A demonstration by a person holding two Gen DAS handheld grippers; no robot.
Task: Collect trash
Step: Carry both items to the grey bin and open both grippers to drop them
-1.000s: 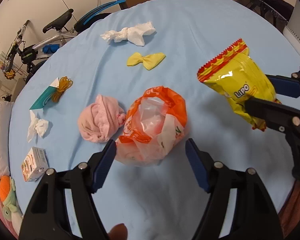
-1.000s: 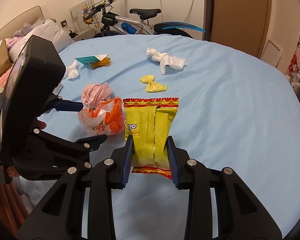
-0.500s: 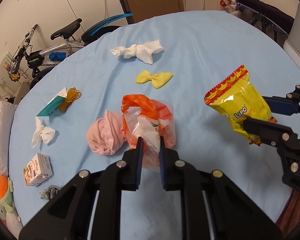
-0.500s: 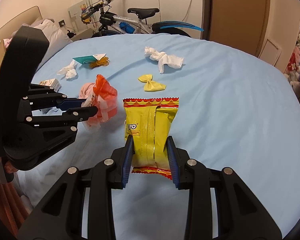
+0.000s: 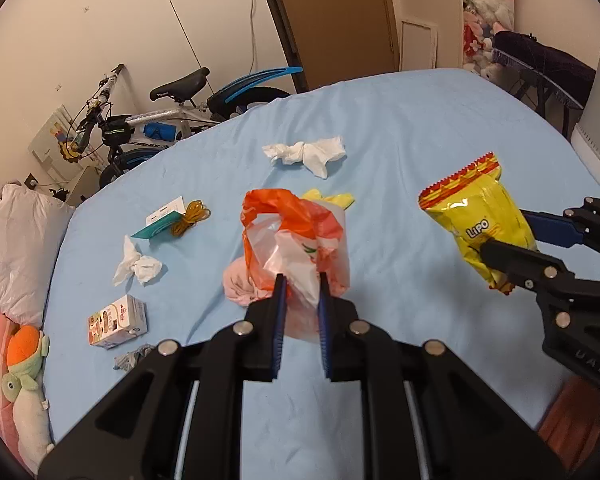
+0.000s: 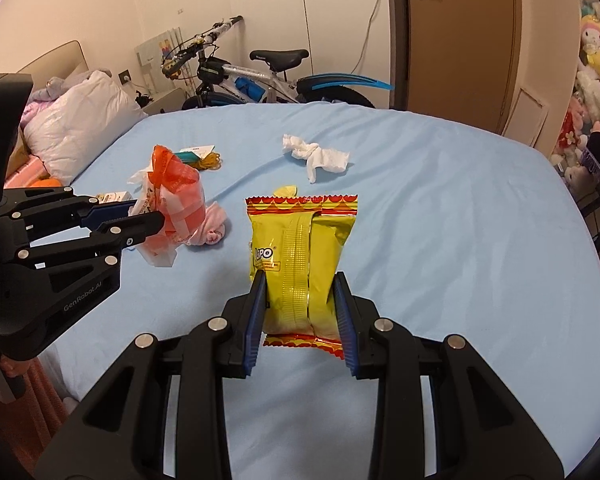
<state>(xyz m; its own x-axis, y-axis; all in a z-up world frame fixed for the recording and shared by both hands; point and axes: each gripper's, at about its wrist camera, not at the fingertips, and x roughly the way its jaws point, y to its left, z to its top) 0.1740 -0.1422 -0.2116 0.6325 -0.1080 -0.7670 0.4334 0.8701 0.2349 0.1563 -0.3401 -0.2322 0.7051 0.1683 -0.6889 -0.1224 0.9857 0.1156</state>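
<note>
My left gripper (image 5: pixel 300 284) is shut on an orange and clear plastic bag (image 5: pixel 294 236) and holds it up above the blue bed sheet (image 5: pixel 400 128). The bag also shows in the right wrist view (image 6: pixel 176 204), pinched by the left gripper (image 6: pixel 148 214). My right gripper (image 6: pixel 300 284) is shut on a yellow Lipo snack packet (image 6: pixel 300 256), held upright above the sheet; it also shows in the left wrist view (image 5: pixel 480 224), where the right gripper (image 5: pixel 504 234) comes in from the right edge.
On the sheet lie a pink cloth bundle (image 5: pixel 238 286), a white knotted cloth (image 5: pixel 306 154), a yellow bow (image 5: pixel 332 200), a crumpled tissue (image 5: pixel 138 266), a teal card with yellow cord (image 5: pixel 176 218) and a small carton (image 5: pixel 118 320). A bicycle (image 6: pixel 260 78) stands behind the bed.
My left gripper closed on the plastic bag and lifted it off the sheet, away from the pink bundle. The right gripper still holds the packet and rose slightly.
</note>
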